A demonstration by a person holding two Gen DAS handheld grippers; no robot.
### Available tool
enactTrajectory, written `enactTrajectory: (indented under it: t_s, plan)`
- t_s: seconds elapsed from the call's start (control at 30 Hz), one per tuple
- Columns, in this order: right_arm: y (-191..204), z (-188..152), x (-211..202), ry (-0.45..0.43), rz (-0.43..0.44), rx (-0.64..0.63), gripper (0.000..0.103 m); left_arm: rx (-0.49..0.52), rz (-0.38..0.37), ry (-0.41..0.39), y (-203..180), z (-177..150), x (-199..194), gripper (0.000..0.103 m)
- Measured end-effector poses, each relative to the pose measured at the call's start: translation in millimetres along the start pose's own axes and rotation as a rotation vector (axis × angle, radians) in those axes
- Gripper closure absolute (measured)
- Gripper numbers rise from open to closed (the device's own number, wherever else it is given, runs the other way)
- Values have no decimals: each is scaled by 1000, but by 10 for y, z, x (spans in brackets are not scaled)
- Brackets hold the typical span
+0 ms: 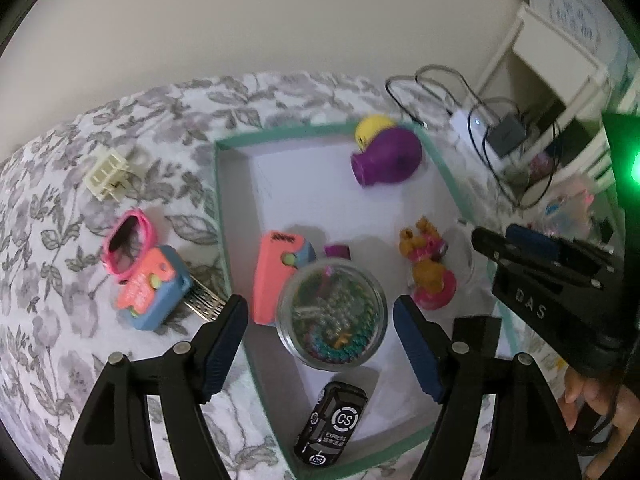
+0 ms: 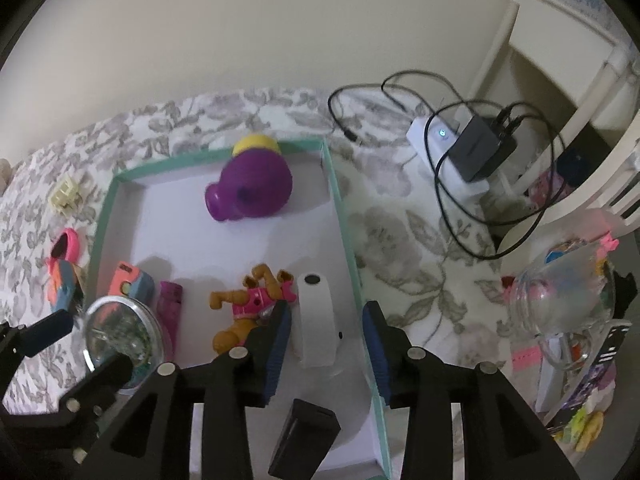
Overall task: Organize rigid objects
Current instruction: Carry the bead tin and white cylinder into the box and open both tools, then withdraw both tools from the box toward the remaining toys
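Left tool (image 1: 320,332) wide above bead jar (image 1: 332,316), not touching it. Right tool (image 2: 326,344) partly parted around white roll (image 2: 316,320) in tray (image 2: 344,216), pads clear.

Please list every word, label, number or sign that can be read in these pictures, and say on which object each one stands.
"CS": inside the round emblem on the black toy car, and again on its lower end.
"EXPRESS": on the same car, under the emblem; the smaller line below it is too small to read.
"DAS": on the black body of the right gripper.
Dark marks on the top of the coral toy: too blurred to read.
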State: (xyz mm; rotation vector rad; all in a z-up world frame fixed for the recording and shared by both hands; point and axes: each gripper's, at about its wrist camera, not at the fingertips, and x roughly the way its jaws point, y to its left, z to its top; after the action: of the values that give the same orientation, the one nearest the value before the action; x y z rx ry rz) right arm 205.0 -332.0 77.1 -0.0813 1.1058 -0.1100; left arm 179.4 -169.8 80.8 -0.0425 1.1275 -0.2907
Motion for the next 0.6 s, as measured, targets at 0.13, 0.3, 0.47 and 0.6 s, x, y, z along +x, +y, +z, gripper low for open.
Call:
enactTrajectory:
  t_s: [0.13, 0.3, 0.47, 0.6]
  plan:
    - [32, 45, -150, -38, 3, -9, 50, -51, 19, -40, 153, 71, -132, 23]
    - [80, 82, -299, -81, 2, -13, 37, -104, 66, -79, 373, 126, -239, 19]
    - [160, 112, -367, -111, 36, -11, 30, -157, 100, -99, 568, 137, -285, 13]
    - [278, 125, -402, -128, 66, -30, 24, -194, 134, -113, 709, 123, -294, 13]
